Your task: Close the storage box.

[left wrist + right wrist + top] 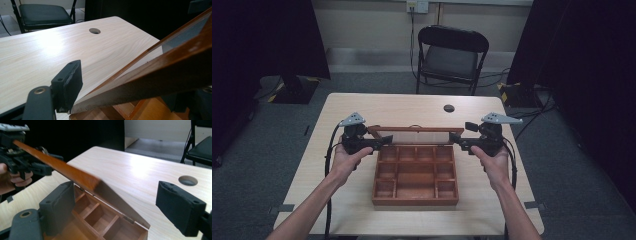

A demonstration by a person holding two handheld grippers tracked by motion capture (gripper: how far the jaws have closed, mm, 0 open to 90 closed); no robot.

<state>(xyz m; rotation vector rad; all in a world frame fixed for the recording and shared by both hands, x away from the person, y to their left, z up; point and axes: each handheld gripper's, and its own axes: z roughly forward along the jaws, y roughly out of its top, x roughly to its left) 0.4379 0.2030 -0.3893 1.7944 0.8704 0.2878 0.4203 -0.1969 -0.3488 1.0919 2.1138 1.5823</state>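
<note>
Between the black left claw (384, 141) and black right claw (455, 138) sits a reddish-brown wooden box (416, 175) with a matching lid frame (414, 129). Beneath lies a pale, wood-grained worktop (362, 107); beyond, a black chair (452, 55) on grey carpet (257, 135).

High view looks down from afar; both gripper views sit close, sharing the box lid (160, 75)
</note>
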